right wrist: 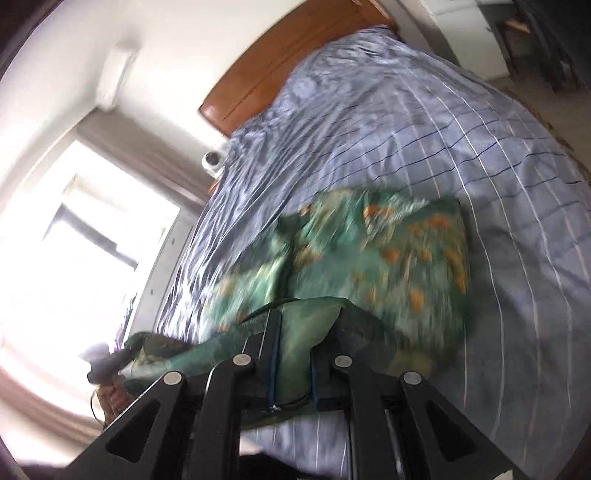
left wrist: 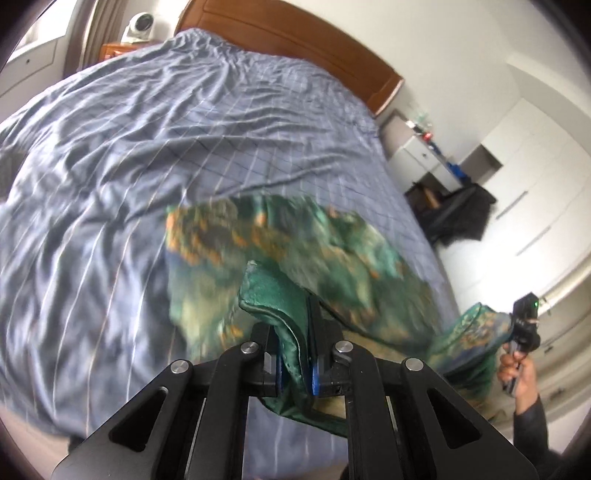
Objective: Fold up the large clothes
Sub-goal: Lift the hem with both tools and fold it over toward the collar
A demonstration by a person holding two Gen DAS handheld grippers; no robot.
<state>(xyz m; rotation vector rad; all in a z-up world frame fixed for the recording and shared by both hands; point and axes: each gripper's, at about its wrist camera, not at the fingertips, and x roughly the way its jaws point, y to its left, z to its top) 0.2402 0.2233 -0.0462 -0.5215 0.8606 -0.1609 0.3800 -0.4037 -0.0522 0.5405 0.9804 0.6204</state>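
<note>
From the left wrist view, the left hand-held gripper (left wrist: 291, 350) points out over the bed, its jaws drawn close together and pinching a hemmed edge of the green patterned garment (left wrist: 295, 243). The cloth rises between the blue-lined pads and spreads forward, blurred, onto the blue-grey checked bedspread (left wrist: 147, 129) near the bed's near edge. Off toward the bed's right side, the right hand-held gripper (left wrist: 522, 321) is held up in the person's right hand (left wrist: 515, 365), dark sleeve at the wrist, with another part of the same garment bunched at its tip; from here I cannot tell how its jaws stand. The wooden headboard (left wrist: 295, 33) runs along the far end, a white fan (left wrist: 138, 26) stands on a nightstand (left wrist: 118, 50) at the far left corner, and white wardrobes (left wrist: 535, 166) line the wall to the right.

From the right wrist view, which is rolled to one side, the right hand-held gripper (right wrist: 293, 354) has its fingers closed to a narrow gap around a fold of the green patterned garment (right wrist: 388, 258), the cloth filling the space between the pads. The rest of the garment lies blurred on the bedspread (right wrist: 443, 129) just ahead. At lower left the left hand-held gripper (right wrist: 107, 363) holds the garment's other end. A bright window (right wrist: 74, 258) with a curtain (right wrist: 147, 155) fills the left side, and the headboard (right wrist: 277, 74) shows at the top.
</note>
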